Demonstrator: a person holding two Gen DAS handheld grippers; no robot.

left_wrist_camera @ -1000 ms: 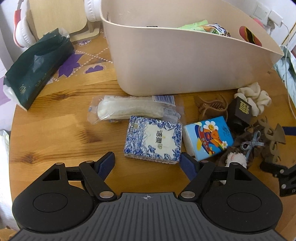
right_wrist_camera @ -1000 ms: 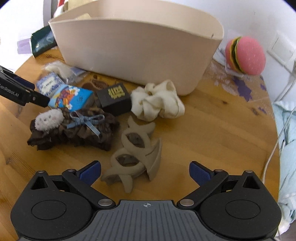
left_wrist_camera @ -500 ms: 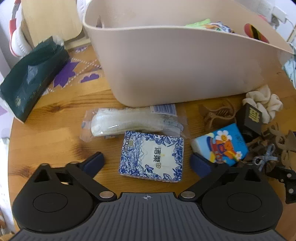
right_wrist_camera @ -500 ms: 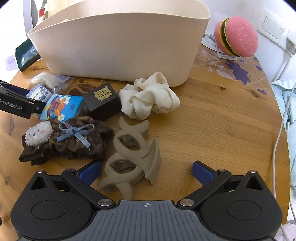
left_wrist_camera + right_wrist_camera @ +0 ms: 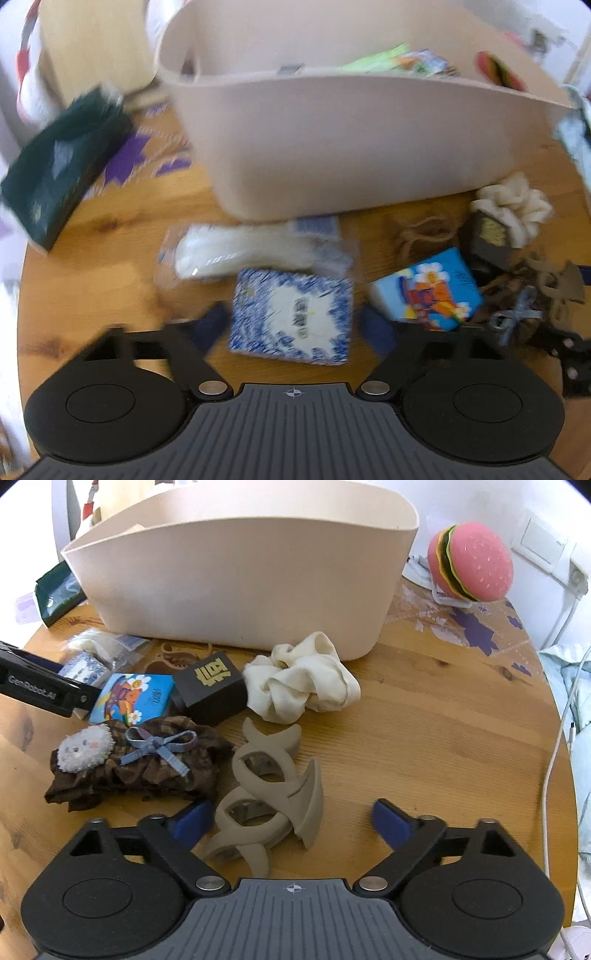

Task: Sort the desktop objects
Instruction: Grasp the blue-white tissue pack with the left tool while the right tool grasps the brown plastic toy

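My left gripper point(image 5: 295, 326) is open, with the blue-and-white tissue pack point(image 5: 291, 315) flat on the table between its fingers; the view is blurred. My right gripper point(image 5: 291, 818) is open around the near end of a grey hair claw clip point(image 5: 266, 790). Beside these lie a blue cartoon tissue pack point(image 5: 131, 698), a black box point(image 5: 210, 688), a cream scrunchie point(image 5: 303, 683), a brown scrunchie with a blue bow point(image 5: 129, 760), a brown clip point(image 5: 423, 236) and a clear-wrapped white item point(image 5: 251, 247). A beige bin point(image 5: 236, 579) stands behind, with several items inside.
A dark green tissue pack point(image 5: 55, 173) lies at the far left. A pink burger toy point(image 5: 469, 566) stands to the right of the bin. A white cable point(image 5: 557, 738) runs along the table's right edge. The left gripper's finger point(image 5: 44, 690) shows at the right wrist view's left edge.
My left gripper moved forward so the blue-and-white pack now sits between its fingers, which have narrowed a little. My right gripper moved forward around the grey claw clip.
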